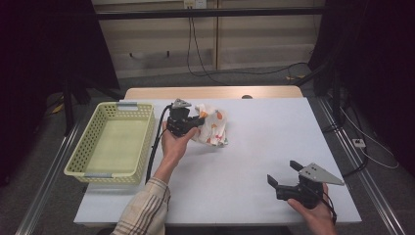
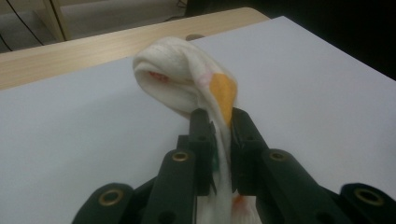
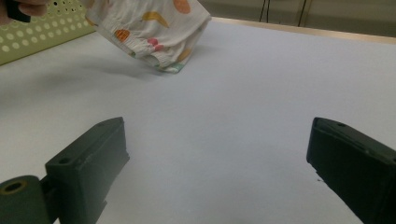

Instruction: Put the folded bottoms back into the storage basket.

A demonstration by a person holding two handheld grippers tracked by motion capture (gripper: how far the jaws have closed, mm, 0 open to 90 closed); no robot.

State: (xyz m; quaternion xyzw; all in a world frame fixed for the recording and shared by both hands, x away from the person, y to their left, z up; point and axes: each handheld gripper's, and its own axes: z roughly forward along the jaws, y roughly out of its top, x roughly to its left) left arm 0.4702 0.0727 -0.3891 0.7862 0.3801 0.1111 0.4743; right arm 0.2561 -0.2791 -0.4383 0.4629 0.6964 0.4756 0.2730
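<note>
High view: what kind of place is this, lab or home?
Likely a lab recording bench: a white table walled by dark curtains, loose cables on the floor behind, and staged props, a yellow basket and a printed cloth.

I see a white cloth (image 1: 213, 128) with orange and yellow prints, a pale yellow-green basket (image 1: 80, 154), black grippers and a white desk (image 1: 274, 137).

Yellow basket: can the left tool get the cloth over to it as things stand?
Probably yes. The left tool is shut on the cloth, and the yellow basket sits open-topped just beside that hand, with bare table between them.
</note>
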